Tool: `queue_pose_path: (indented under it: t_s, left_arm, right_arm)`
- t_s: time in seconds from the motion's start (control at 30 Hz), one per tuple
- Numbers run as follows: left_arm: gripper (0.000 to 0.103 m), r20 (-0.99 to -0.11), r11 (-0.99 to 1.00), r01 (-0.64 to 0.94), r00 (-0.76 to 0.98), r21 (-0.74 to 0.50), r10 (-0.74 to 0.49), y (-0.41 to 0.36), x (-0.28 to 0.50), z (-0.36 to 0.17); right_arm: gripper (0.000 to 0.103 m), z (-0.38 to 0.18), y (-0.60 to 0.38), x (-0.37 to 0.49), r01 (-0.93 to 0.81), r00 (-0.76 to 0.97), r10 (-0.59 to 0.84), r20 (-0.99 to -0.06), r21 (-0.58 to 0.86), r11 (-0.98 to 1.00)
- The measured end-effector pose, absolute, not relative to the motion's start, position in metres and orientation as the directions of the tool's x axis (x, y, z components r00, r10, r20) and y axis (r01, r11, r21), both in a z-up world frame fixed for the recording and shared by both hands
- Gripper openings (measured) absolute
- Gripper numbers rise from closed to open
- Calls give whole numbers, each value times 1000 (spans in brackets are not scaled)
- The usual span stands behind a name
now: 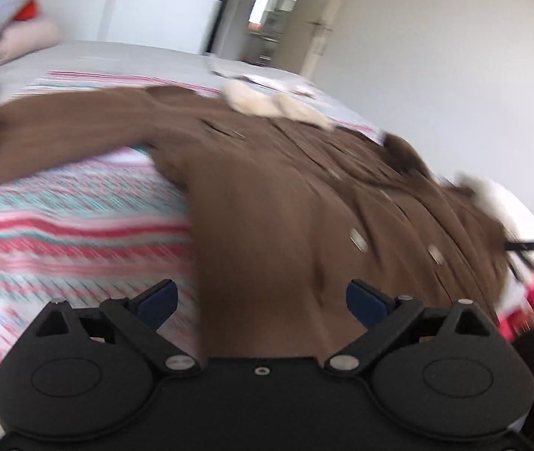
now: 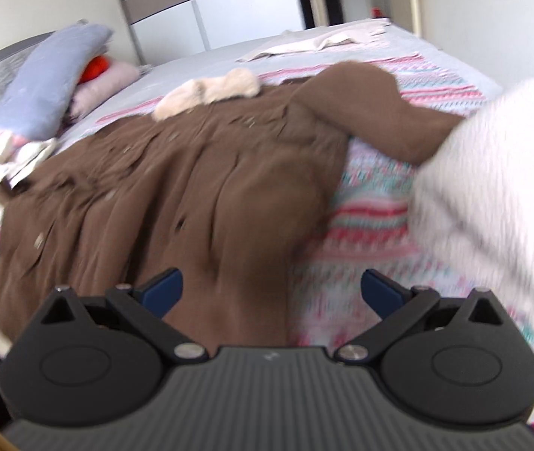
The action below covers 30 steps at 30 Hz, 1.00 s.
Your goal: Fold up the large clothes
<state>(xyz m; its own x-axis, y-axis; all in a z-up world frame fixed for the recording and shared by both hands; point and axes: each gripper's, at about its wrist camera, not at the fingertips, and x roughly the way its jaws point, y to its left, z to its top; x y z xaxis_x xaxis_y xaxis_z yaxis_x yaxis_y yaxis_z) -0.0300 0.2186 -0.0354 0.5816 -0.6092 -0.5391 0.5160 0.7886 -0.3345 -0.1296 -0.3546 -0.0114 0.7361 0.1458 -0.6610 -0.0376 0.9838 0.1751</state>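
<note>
Now I see the brown coat (image 1: 267, 195) spread face up across the striped blanket (image 1: 71, 233) on the bed, its cream fleece collar (image 1: 267, 105) at the far end from me (everything is blurred); small pale buttons run down the creased front, and one sleeve (image 1: 53, 139) stretches out sideways over the blanket; the hem lies nearest me. My left gripper (image 1: 261, 300) stands spread wide above the hem, pinching nothing; my right gripper (image 2: 271, 291) is spread too, over the coat's edge; a white fluffy garment (image 2: 492, 195) lies beside the coat's other sleeve (image 2: 379, 112).
</note>
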Motion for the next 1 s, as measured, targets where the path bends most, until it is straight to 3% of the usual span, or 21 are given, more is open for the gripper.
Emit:
queue_pose_path:
  t_s: [0.17, 0.23, 0.27, 0.3, 0.33, 0.37, 0.4, 0.53, 0.7, 0.77, 0.83, 0.87, 1.0]
  left_arm:
    - [96, -536, 753, 530, 535, -389, -653, 211, -38, -62]
    - [89, -522, 740, 508, 526, -441, -671, 210, -38, -64]
    - [79, -517, 723, 506, 506, -471, -691, 209, -38, -62]
    - [50, -525, 707, 505, 474, -496, -707, 208, -40, -59]
    - [33, -542, 709, 503, 460, -494, -703, 205, -44, -56]
    - [31, -551, 711, 512, 453, -481, -700, 201, -49, -53]
    - [24, -560, 718, 522, 457, -460, -691, 199, -58, -49]
    - [13, -529, 758, 488, 543, -433, -652, 200, -79, -24]
    - [11, -410, 753, 417, 652, -509, -638, 231, -85, 22]
    - [11, -414, 768, 398, 670, -502, -617, 238, -82, 35]
    - [12, -499, 810, 328, 656, -487, -566, 239, -74, 38]
    - [12, -585, 852, 283, 629, -440, -511, 235, -69, 35]
    - [38, -811, 942, 299, 507, -153, -293, 211, -65, -4]
  right_arm:
    - [103, -42, -350, -120, -37, 685, 183, -705, 217, 975]
    - [96, -49, -347, -111, -27, 684, 197, -703, 245, 969]
    - [71, -48, -344, -109, -43, 691, 214, -691, 256, 966]
    - [43, -45, -342, -107, -64, 685, 262, -680, 302, 951]
    - [33, -43, -342, -107, -69, 676, 313, -668, 365, 928]
    - [18, -40, -341, -108, -75, 668, 351, -656, 410, 909]
    - [12, -36, -338, -110, -88, 664, 376, -647, 432, 898]
    - [8, -10, -331, -128, -89, 696, 404, -594, 487, 869]
    - [8, 35, -353, -153, -42, 791, 378, -480, 575, 817]
    - [8, 50, -362, -155, 1, 816, 324, -479, 561, 828]
    - [7, 54, -371, -152, 69, 812, 264, -521, 534, 843]
    - [7, 53, -373, -152, 103, 802, 222, -554, 495, 863]
    - [14, 22, -373, -137, 267, 646, 26, -763, 258, 928]
